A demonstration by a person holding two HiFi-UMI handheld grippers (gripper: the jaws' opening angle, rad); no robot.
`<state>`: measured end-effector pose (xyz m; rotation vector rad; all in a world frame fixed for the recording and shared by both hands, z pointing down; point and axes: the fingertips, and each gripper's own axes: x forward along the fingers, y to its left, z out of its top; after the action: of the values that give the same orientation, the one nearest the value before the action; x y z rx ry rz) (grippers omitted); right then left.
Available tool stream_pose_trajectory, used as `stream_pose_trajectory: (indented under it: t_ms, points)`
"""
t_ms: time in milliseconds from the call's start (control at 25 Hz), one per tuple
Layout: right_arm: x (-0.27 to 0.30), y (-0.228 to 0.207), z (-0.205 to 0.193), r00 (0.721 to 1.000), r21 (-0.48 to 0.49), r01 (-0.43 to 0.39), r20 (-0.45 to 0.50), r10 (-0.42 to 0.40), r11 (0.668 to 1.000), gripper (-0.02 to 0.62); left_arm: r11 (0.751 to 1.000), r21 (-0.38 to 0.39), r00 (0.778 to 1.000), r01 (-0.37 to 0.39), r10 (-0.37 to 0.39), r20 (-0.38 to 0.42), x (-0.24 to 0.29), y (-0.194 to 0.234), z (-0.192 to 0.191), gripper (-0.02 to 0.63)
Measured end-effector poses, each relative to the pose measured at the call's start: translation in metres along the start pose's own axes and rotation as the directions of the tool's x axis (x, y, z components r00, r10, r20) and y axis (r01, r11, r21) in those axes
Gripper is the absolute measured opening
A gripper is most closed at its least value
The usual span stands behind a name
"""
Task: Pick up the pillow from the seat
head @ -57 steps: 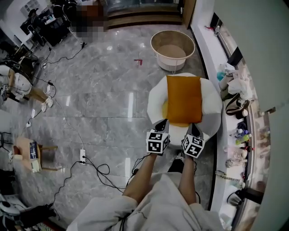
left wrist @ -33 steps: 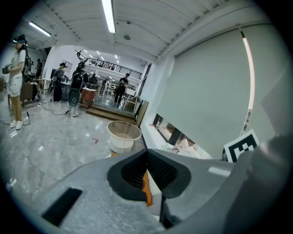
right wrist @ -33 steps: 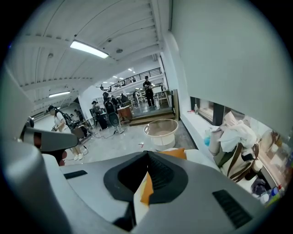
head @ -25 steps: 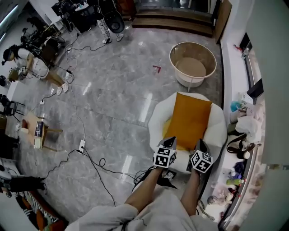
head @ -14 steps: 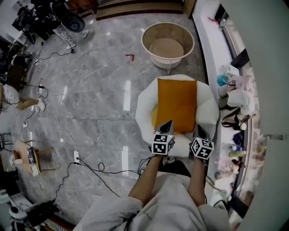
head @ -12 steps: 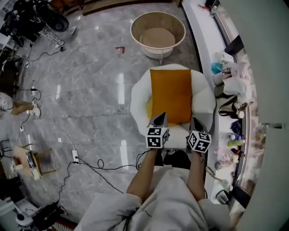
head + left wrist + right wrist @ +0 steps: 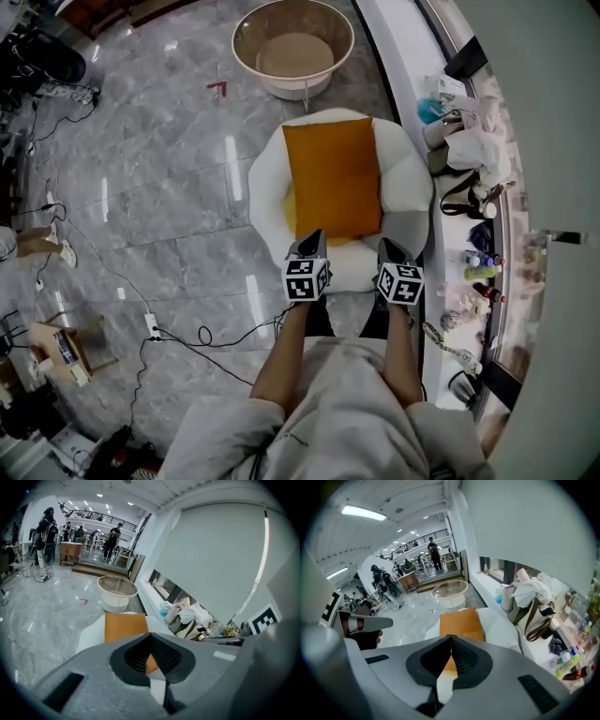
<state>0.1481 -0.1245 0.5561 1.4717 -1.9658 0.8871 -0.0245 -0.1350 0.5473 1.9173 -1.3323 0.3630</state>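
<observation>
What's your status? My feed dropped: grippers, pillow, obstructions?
Both shut, empty: left gripper, right gripper, by near edge of seat. Orange pillow lying on seat, untouched. Nothing blocking.

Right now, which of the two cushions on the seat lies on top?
The orange pillow; the yellow cushion only peeks out from under its left and near edges.

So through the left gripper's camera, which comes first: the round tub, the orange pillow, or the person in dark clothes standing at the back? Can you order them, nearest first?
1. Orange pillow: lying on the white seat, straight ahead and low.
2. Round tub: on the floor behind the seat.
3. Person in dark clothes: far back, at the left.
</observation>
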Motion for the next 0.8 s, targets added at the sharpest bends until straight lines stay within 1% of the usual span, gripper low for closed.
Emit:
stream_pose_trajectory:
  t_ms: [40,120,200,320,440,600,680,760,800]
  points:
    - [0.004,-0.003,-0.003,0.999,-0.011,-0.047,-0.027,0.047,0.999,0.008,1.0,-0.008,1.0,-0.001,0.001,-0.009,0.005,-0.005,-0.005,0.009]
    - [0.015,-0.01,-0.001,0.984,-0.015,-0.164,-0.067,0.162,0.986,0.008,1.0,-0.01,0.999,-0.007,0.006,-0.033,0.019,-0.015,-0.016,0.009]
    - [0.029,-0.024,0.01,0.968,-0.004,-0.241,-0.065,0.241,0.97,0.008,1.0,0.009,0.998,-0.021,0.022,-0.053,0.032,-0.024,-0.022,0.009]
    - [0.058,-0.051,0.017,0.959,0.005,-0.275,-0.068,0.275,0.961,0.008,0.997,0.042,0.994,-0.065,0.069,-0.081,0.054,-0.028,-0.028,0.009]
    - [0.092,-0.078,0.007,0.945,-0.026,-0.308,-0.128,0.302,0.951,0.008,0.993,0.058,0.987,-0.106,0.112,-0.116,0.087,-0.03,-0.036,0.009]
    - [0.133,-0.119,-0.006,0.923,-0.028,-0.352,-0.174,0.342,0.935,0.008,0.993,0.092,0.977,-0.075,0.091,-0.193,0.151,-0.04,-0.058,0.009]
    - [0.155,-0.141,-0.013,0.92,0.003,-0.356,-0.173,0.351,0.934,0.008,0.993,0.085,0.971,-0.082,0.099,-0.219,0.175,-0.04,-0.07,0.009]
    - [0.176,-0.162,-0.017,0.922,0.058,-0.348,-0.159,0.353,0.936,0.008,0.993,0.078,0.966,-0.087,0.103,-0.237,0.197,-0.04,-0.081,0.009]
    - [0.186,-0.172,-0.017,0.925,0.088,-0.342,-0.145,0.352,0.936,0.008,0.993,0.086,0.963,-0.081,0.101,-0.25,0.209,-0.041,-0.086,0.009]
